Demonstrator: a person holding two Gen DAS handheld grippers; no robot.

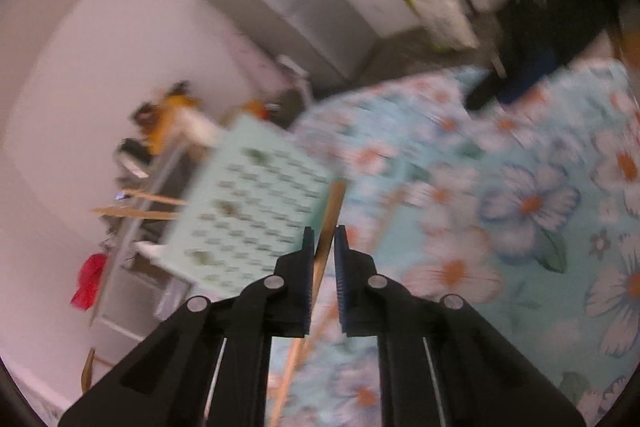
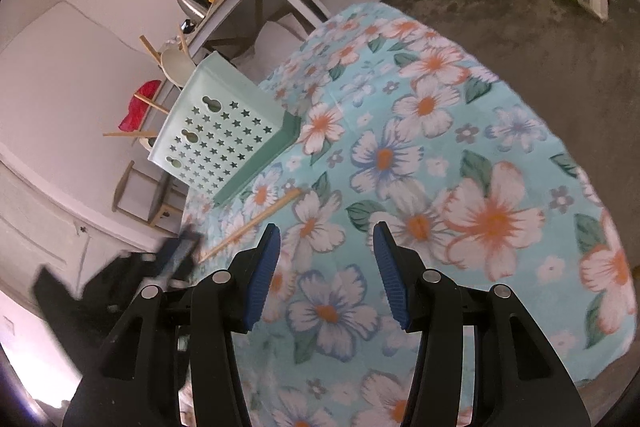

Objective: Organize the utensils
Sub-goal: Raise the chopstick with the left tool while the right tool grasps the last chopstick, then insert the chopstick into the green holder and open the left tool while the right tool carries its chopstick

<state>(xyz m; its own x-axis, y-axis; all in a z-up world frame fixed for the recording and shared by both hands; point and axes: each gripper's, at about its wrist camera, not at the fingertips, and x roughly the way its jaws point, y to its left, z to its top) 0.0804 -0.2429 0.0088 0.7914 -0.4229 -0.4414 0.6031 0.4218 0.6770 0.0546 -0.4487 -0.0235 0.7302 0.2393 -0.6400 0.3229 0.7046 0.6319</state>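
While left tool (image 1: 323, 239) pinches chopstick (image 1: 326, 227) near table edge, right tool (image 2: 326, 233) spread above bare tablecloth (image 2: 500, 155).

The left tool (image 1: 322, 239) points a little downward, and its jaws are almost closed on a thin chopstick (image 1: 329, 219) that runs between the blue pads (image 1: 307, 279). The right tool (image 2: 326, 239) points more steeply down; its jaws stand half open with nothing between them.
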